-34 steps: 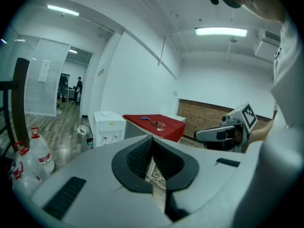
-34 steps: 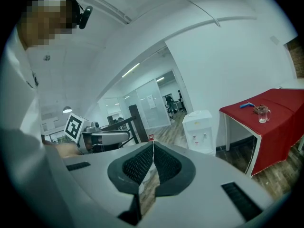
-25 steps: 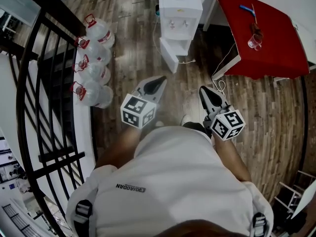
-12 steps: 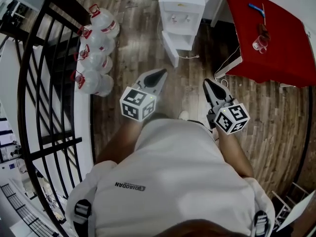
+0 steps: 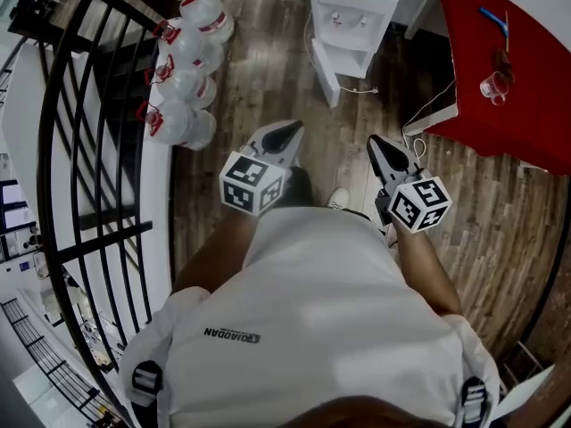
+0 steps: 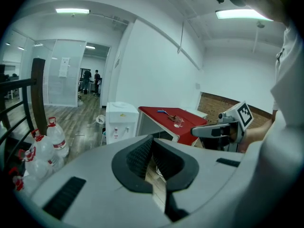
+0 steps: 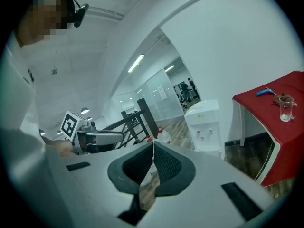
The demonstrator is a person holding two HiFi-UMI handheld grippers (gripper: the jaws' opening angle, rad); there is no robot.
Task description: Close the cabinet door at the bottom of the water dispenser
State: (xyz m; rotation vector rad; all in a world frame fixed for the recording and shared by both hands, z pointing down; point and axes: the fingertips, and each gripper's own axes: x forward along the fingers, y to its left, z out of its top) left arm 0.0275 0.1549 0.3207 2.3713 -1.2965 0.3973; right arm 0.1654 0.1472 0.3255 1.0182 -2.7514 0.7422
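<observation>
Both tools were held over the wooden floor (image 5: 268, 78), well apart from the water dispenser (image 5: 352, 7), which stood at the top of the head view just beside the red table (image 5: 513, 78).

Left gripper (image 5: 287, 133): jaws brought together at the tips, nothing between them. Right gripper (image 5: 378, 146): same condition, tips meeting, empty. I confirmed both states in each gripper's own view; from above I saw only the pointed outlines.

Only the head view showed the cabinet door (image 5: 326, 77) plainly. It stood swung outward at the foot of the dispenser, open, on the side nearer the water bottles (image 5: 183, 87) lined along the black railing (image 5: 85, 150).

In the left gripper view my own tool body covered the dispenser's lower part. In the right gripper view the base was too small and too near the edge of the tool for me to judge the door, possibly ajar.

The gripper views alone showed the dispenser's taps face-on and a glass (image 7: 285, 110) upright on the table.
</observation>
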